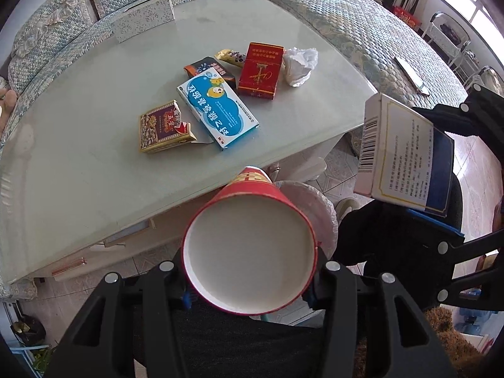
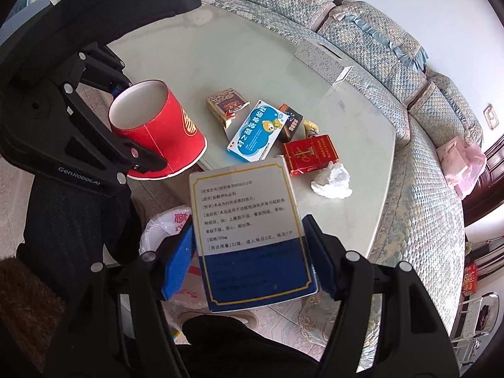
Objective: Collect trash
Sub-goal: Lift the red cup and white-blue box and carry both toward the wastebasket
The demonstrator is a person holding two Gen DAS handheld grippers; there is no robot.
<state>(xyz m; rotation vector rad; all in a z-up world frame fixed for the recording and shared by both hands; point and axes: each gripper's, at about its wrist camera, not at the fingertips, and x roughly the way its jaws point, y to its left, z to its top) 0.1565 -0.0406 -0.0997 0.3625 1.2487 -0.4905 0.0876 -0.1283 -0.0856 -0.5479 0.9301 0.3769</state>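
Observation:
My left gripper (image 1: pixel 250 271) is shut on a red paper cup (image 1: pixel 252 245), held off the table's near edge with its white mouth facing the camera; the same cup (image 2: pixel 157 132) shows at the left of the right wrist view. My right gripper (image 2: pixel 252 252) is shut on a white and blue medicine box (image 2: pixel 249 230), blue pads on its two sides; that box (image 1: pixel 406 154) hangs at the right of the left wrist view. Below both, a bin lined with a white plastic bag (image 2: pixel 163 226) stands on the floor, mostly hidden.
On the glass table (image 1: pixel 94 189) lie a blue and white box (image 1: pixel 217 108), a red cigarette pack (image 1: pixel 260 71), a torn gold pack (image 1: pixel 165 127), a dark pack (image 1: pixel 209 69), a candy wrapper (image 1: pixel 231 56), crumpled tissue (image 1: pixel 299 64) and a tissue box (image 1: pixel 145 17). A sofa (image 1: pixel 346 15) curves behind.

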